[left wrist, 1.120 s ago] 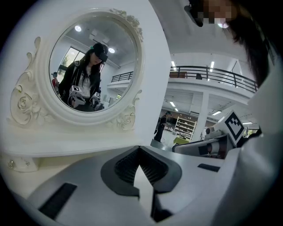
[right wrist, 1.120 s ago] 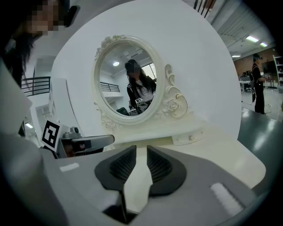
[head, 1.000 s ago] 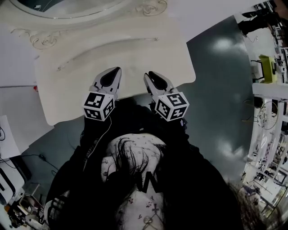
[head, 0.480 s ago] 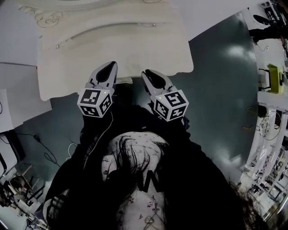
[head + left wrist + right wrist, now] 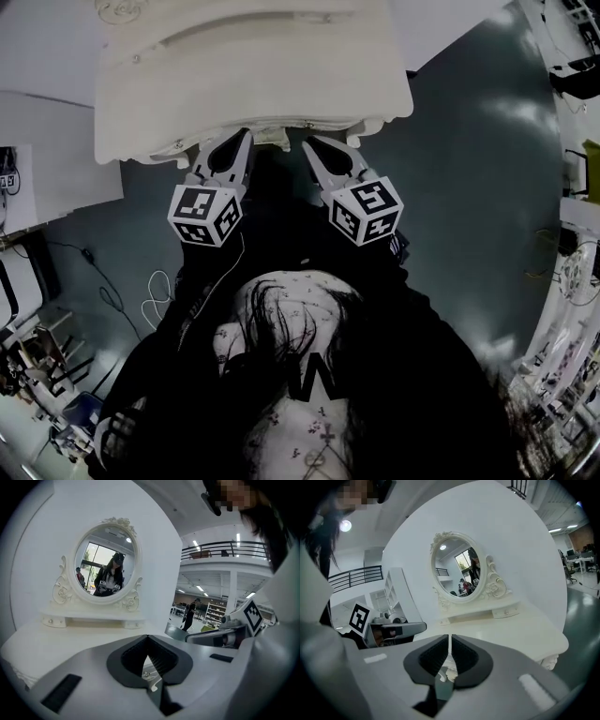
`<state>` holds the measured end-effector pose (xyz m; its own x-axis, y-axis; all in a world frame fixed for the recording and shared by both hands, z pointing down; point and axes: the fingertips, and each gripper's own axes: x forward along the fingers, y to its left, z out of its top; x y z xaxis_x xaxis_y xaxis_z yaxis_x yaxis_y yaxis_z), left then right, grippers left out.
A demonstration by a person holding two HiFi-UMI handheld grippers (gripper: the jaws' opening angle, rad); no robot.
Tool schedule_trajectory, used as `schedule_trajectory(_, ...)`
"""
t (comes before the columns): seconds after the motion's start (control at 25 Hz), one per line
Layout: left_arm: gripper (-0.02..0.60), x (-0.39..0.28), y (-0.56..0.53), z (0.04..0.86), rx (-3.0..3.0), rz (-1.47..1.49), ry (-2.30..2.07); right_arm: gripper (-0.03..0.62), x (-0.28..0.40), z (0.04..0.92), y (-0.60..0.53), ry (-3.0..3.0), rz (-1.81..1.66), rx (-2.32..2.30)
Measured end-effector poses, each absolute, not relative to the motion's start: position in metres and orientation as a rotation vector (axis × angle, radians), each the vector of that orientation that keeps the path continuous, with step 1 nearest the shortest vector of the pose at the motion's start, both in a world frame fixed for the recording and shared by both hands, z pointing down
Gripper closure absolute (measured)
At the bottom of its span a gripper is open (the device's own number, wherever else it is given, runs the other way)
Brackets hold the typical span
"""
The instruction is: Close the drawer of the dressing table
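We logged one white, carved dressing table [image 5: 253, 75] at twelve o'clock, its drawer front [image 5: 272, 138] tucked under the top's near edge; we could not tell how far in it sat. The left gripper [image 5: 244, 138], at eleven o'clock, had its fingertips together and held nothing. The right gripper [image 5: 309, 142], at one o'clock, was closing, with a thin slit left and nothing between. An oval mirror in a white scrolled frame [image 5: 107, 569] stood at the table's back.
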<state>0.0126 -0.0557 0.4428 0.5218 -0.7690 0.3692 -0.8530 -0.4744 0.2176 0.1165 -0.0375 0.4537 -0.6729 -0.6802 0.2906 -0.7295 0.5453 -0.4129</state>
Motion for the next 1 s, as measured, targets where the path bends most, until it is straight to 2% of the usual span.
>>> schedule_trajectory(0.68,0.581,-0.042,0.034,0.431,2.397,0.345,-1.352,0.566,0.036,0.457,0.031,-2.720,0.827,1.117)
schedule_trajectory(1.0,0.581,-0.102,0.079,0.426,2.439,0.318,-1.294,0.566,-0.035,0.458,0.078,-2.699,0.868,1.128)
